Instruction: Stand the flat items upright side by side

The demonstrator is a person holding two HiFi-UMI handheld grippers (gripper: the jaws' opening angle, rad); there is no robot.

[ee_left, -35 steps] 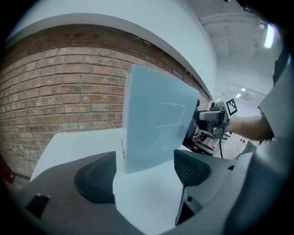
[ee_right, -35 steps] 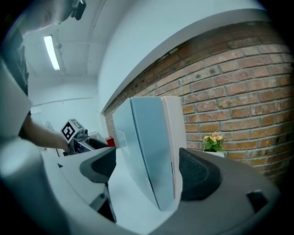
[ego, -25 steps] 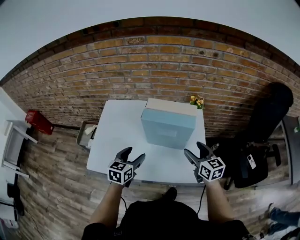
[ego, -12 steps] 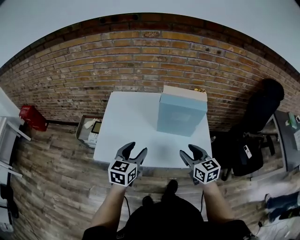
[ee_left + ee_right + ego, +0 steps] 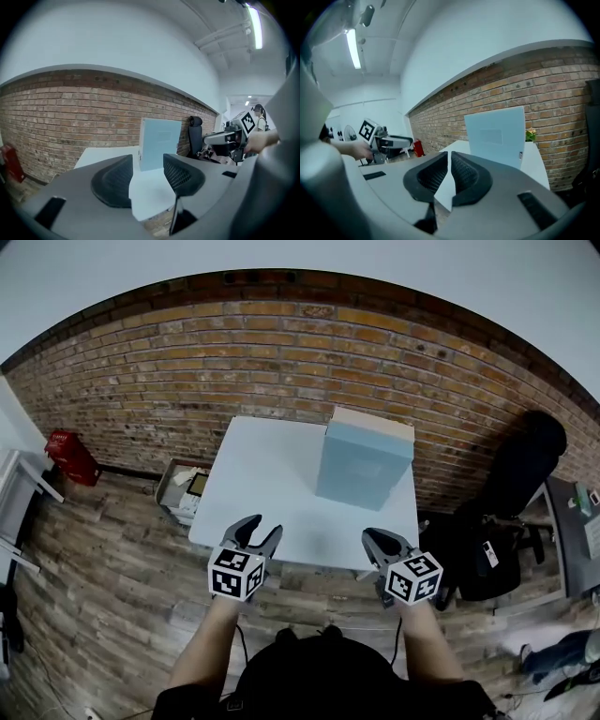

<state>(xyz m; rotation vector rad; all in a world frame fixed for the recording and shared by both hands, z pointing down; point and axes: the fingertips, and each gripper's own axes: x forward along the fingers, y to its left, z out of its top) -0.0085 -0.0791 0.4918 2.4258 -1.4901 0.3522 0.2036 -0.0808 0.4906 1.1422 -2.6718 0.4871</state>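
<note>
Looking down in the head view, we see the white table (image 5: pixel 262 484) at centre frame with the tall pale blue flat box (image 5: pixel 361 465) already upright at its right rear, a cream flat panel (image 5: pixel 375 420) standing close behind it, face to face. We judge they stand close to the brick wall (image 5: pixel 187 381) so each props the other. The left tongs (image 5: pixel 260 529) and right tongs (image 5: pixel 380 542) hover off the table's near edge, low in the frame and well apart from the items, which suggests the standing is done.

Turning to the left gripper view, the left tongs (image 5: pixel 147 161) are narrowly parted after closing somewhat, with nothing between them; the blue box (image 5: pixel 159 140) shows beyond, at mid-frame.

Switching to the right gripper view, the right tongs (image 5: pixel 450 161) have just closed, pads together, empty. The blue box (image 5: pixel 497 133) stands upright at right of centre, small yellow flowers (image 5: pixel 529 135) beside it.
</note>
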